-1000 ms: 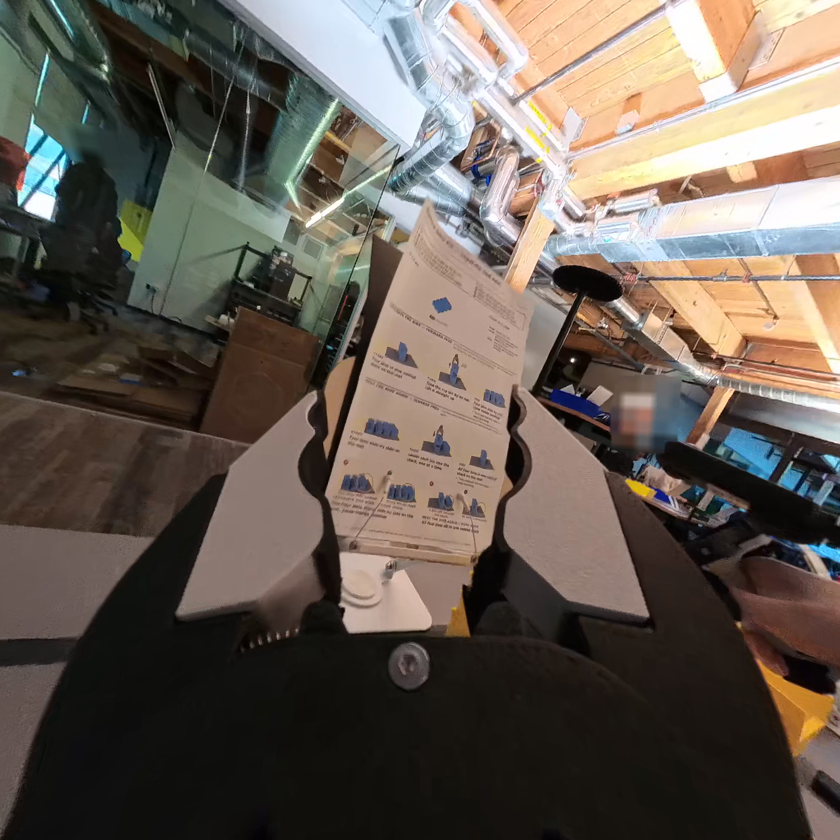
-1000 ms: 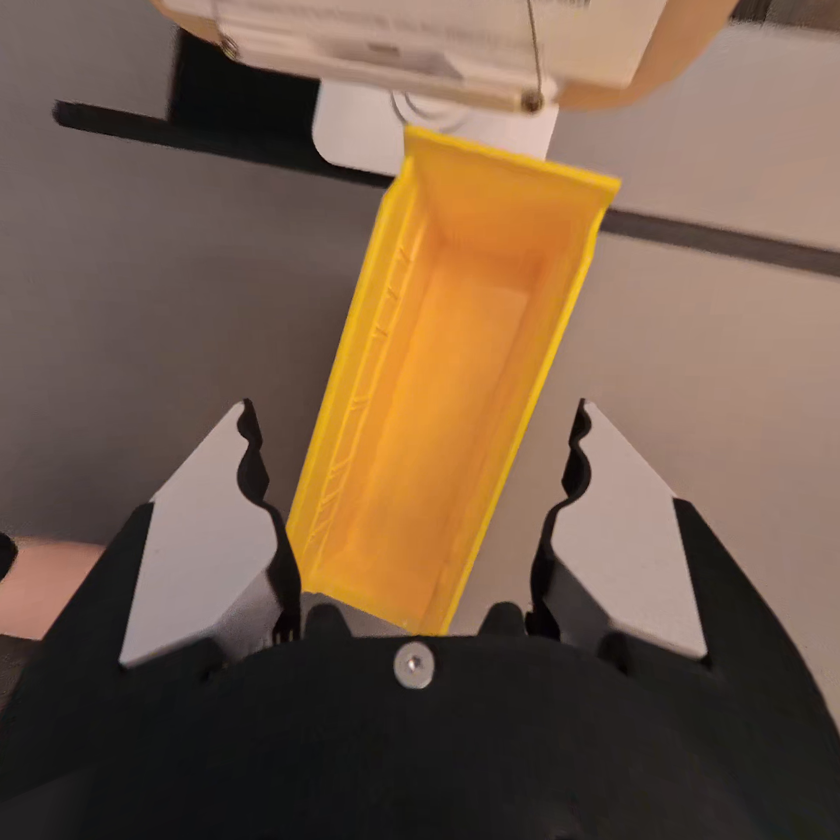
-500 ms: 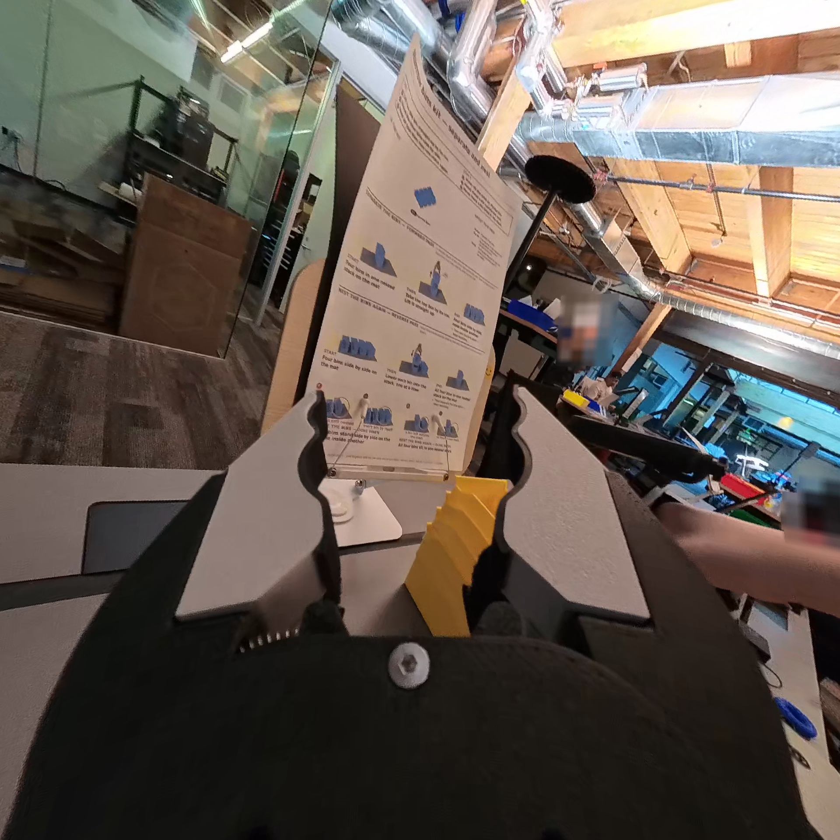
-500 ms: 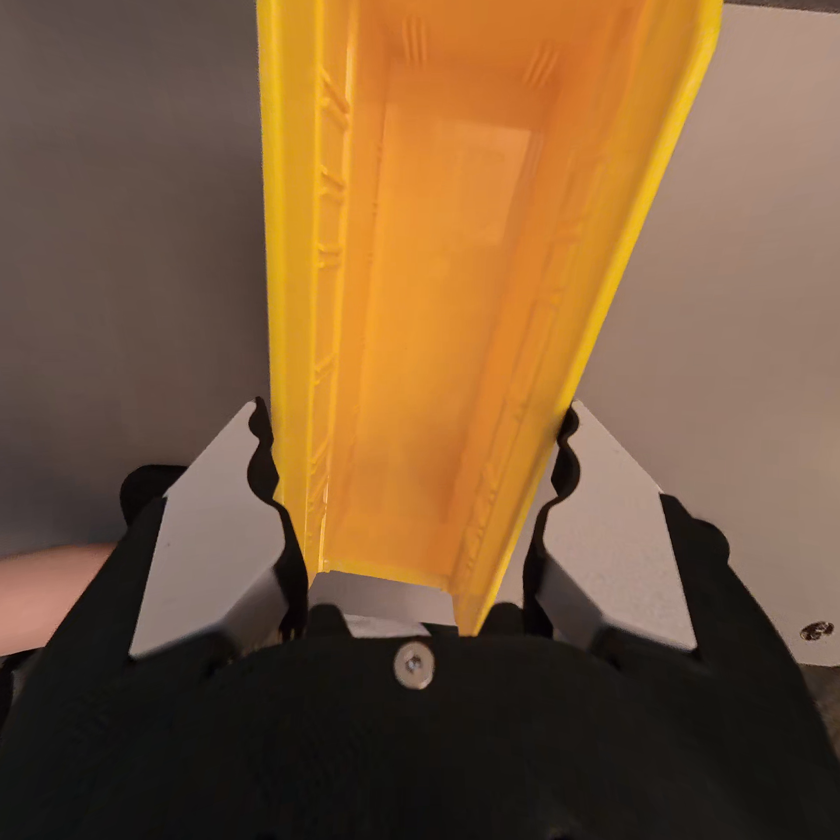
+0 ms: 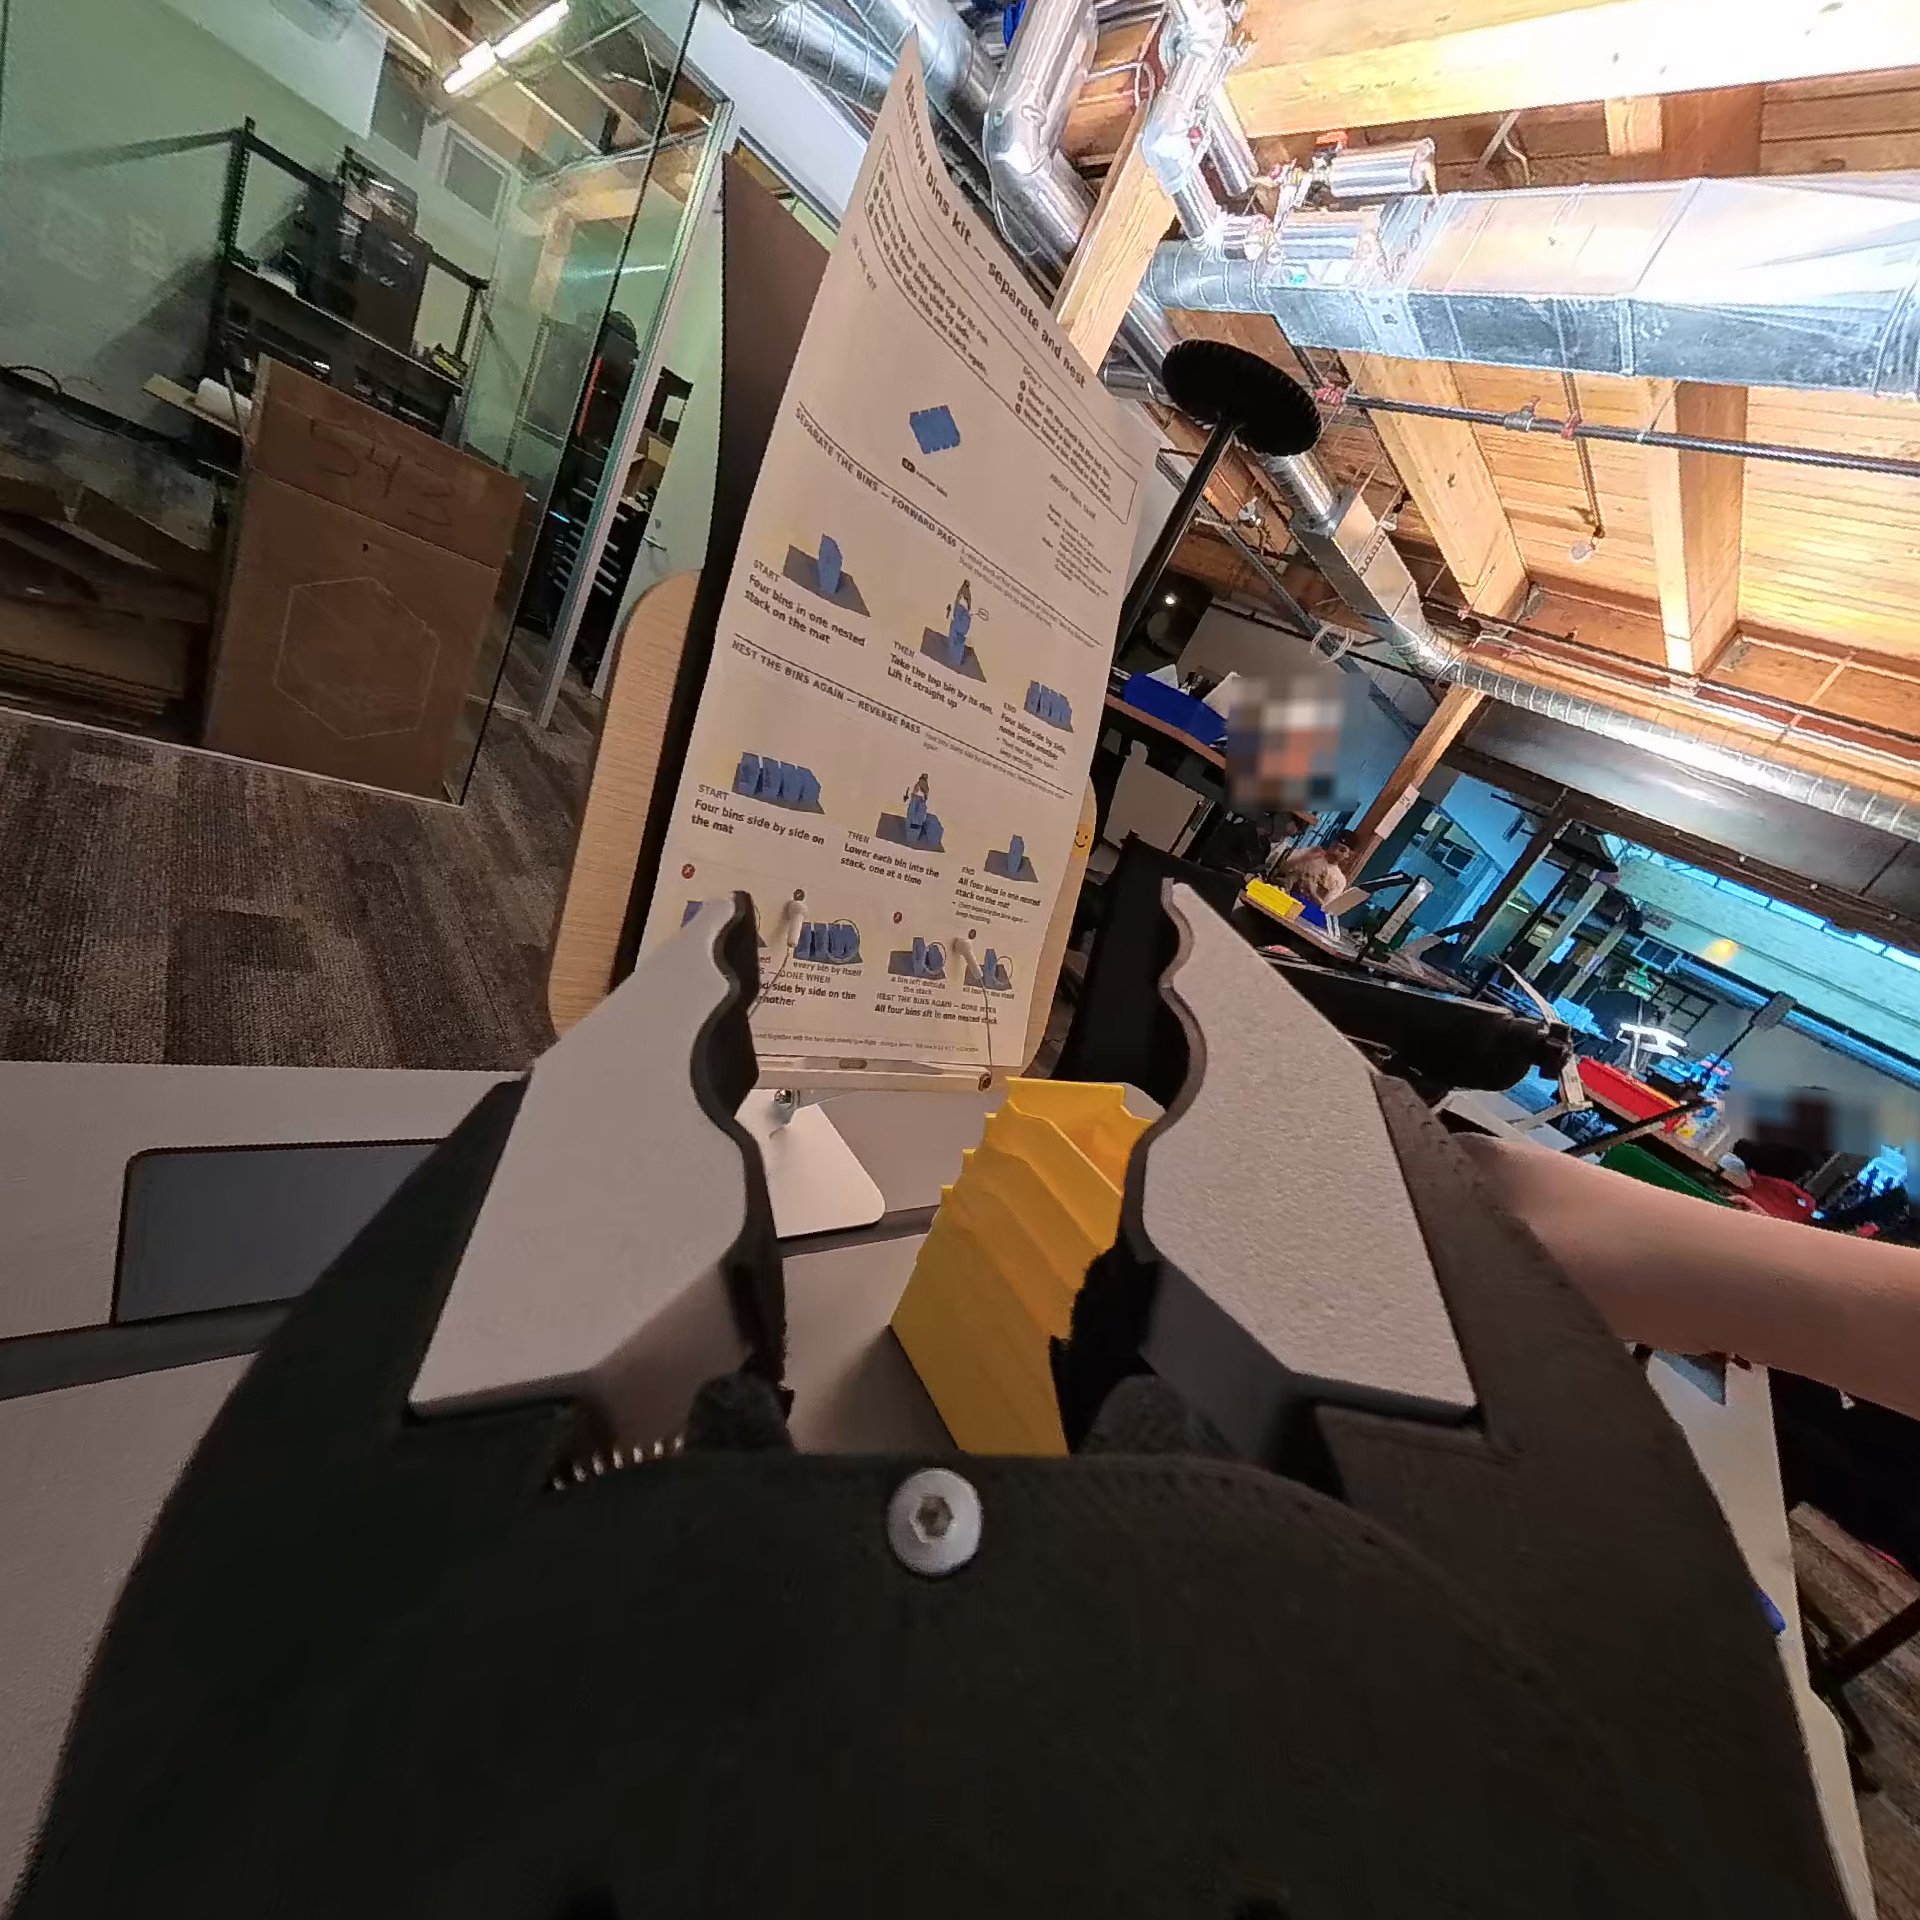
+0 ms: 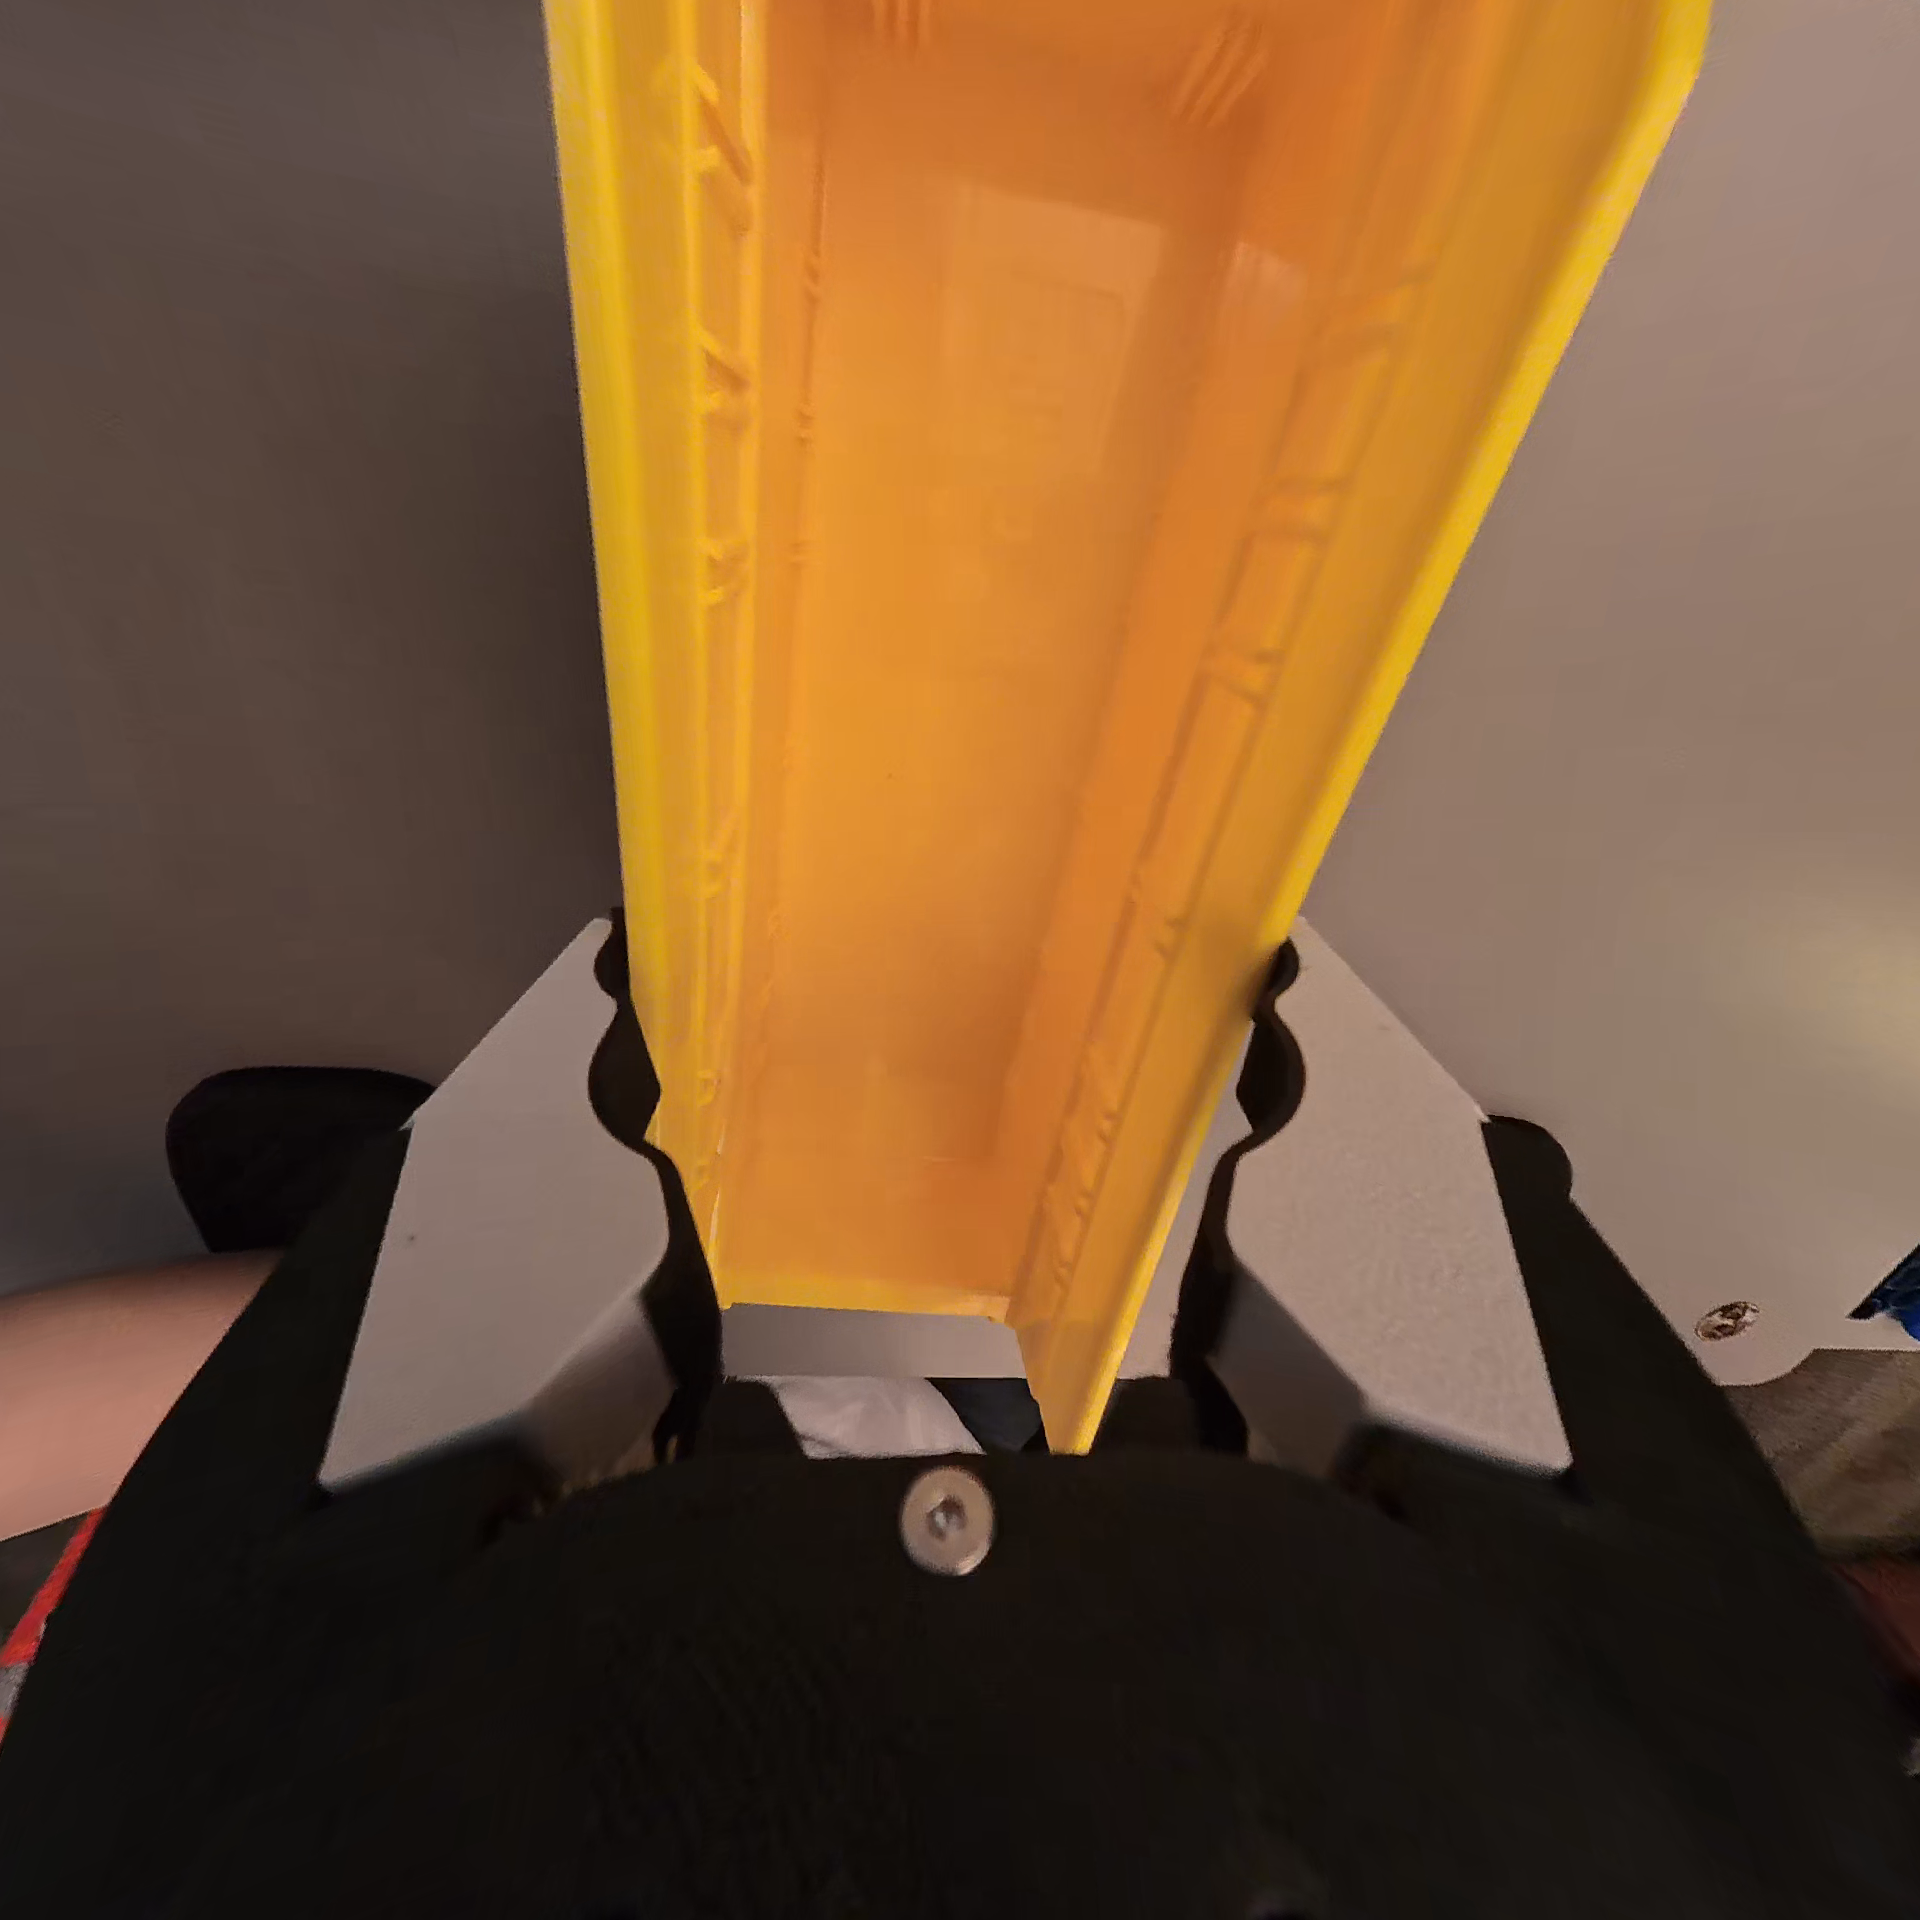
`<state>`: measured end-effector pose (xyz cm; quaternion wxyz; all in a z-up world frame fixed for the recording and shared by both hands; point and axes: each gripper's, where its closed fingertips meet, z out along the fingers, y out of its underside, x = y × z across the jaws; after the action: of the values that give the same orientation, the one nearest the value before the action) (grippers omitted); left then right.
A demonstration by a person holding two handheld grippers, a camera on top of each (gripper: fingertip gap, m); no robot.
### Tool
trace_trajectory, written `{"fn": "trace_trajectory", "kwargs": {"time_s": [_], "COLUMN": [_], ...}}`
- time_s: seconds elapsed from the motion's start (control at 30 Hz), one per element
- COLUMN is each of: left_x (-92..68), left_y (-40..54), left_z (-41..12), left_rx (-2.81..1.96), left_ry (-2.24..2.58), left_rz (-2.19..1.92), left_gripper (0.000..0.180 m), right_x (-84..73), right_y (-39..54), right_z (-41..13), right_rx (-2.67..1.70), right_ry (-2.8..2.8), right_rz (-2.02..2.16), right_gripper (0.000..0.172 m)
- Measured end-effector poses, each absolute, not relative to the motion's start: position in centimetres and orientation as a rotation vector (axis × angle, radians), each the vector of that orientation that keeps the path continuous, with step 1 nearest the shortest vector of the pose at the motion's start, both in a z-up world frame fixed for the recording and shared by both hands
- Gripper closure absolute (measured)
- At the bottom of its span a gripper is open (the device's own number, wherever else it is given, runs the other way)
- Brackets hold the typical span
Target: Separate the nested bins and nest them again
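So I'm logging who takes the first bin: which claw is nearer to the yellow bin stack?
Right. The right claw straddles the yellow bin stack, its pads against both long sides. The left claw is open; the stack's stepped end sits low beside its right finger.

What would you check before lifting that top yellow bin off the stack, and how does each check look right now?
1. Right gripper straddles the top yellow bin, a finger on each long side: ok.
2. Both pads meet the bin's outer walls: ok.
3. How firm that hold is: cannot tell.
4. Left gripper steadies the nested stack: not ok; its fingers are open and the stack sits beside the right finger, not clamped.
5. Top bin is empty: ok.
6. Instruction sheet on its stand is clear of the lift path: cannot tell.
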<state>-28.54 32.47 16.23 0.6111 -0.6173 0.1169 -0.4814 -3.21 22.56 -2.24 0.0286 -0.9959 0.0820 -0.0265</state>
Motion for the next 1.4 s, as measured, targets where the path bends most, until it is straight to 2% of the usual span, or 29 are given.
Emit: {"fn": "trace_trajectory", "kwargs": {"time_s": [0.5, 0.87, 0.97, 1.1, 1.4], "left_x": [-27.8, -27.6, -27.1, -26.6, -26.7], "left_y": [31.9, 31.4, 30.5, 29.9, 29.8], "left_z": [16.5, 16.7, 17.3, 17.7, 17.9], "left_rx": [-1.422, -1.418, -1.399, -1.387, -1.382], "left_ry": [0.296, 0.303, 0.329, 0.352, 0.345], "left_rz": [-1.146, -1.173, -1.192, -1.195, -1.214], "left_gripper": [0.108, 0.108, 0.108, 0.108, 0.108], "right_x": [-3.3, -1.7, 1.5, 6.3, 12.1], "right_y": [22.4, 21.8, 21.1, 20.0, 19.0], "right_z": [-0.1, 12.3, 13.4, 10.3, -2.7], "right_rx": [-3.104, -2.911, -2.844, -2.832, -2.878], "right_ry": [0.263, 0.230, 0.280, 0.334, 0.398], "right_rz": [-0.052, 0.061, 0.028, -0.057, 0.004], "right_gripper": [0.057, 0.057, 0.057, 0.058, 0.058]}}
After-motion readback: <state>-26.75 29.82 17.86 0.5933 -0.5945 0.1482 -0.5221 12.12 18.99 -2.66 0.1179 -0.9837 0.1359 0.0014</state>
